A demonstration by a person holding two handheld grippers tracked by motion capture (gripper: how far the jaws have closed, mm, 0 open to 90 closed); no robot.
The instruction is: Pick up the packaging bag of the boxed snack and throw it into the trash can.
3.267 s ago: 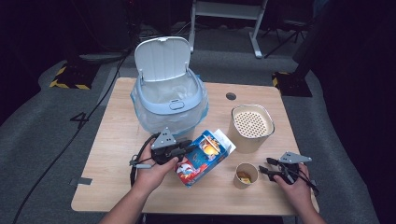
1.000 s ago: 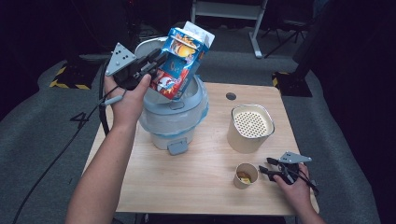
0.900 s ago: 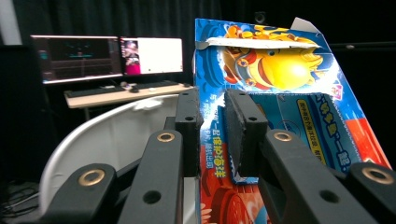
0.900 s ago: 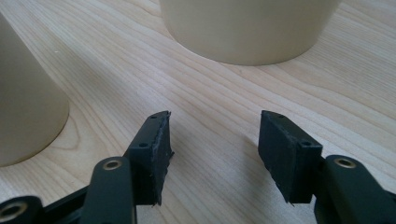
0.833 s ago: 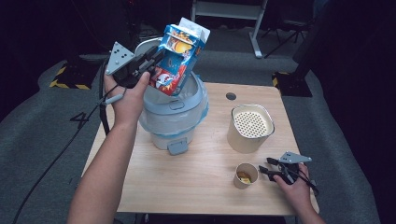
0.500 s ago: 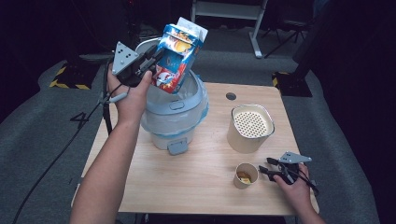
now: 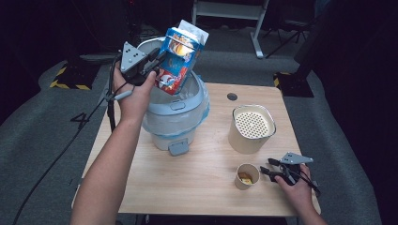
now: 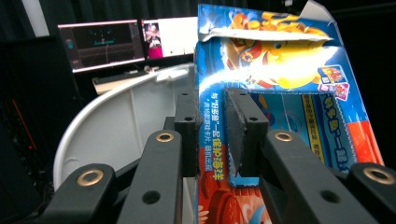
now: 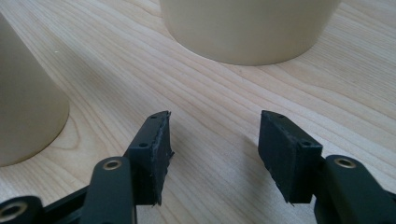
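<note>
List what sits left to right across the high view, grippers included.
left gripper → snack box held over the bin → perforated-lid container → right gripper. The small paper cup overlaps the container's span, so it is left out.

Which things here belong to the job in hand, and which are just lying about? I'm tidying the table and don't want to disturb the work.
In the job:
- snack box, clamped in the left claw
- bin, open beneath the box

Lying about:
- perforated-lid container
- small paper cup, beside the open, idle right claw
</note>
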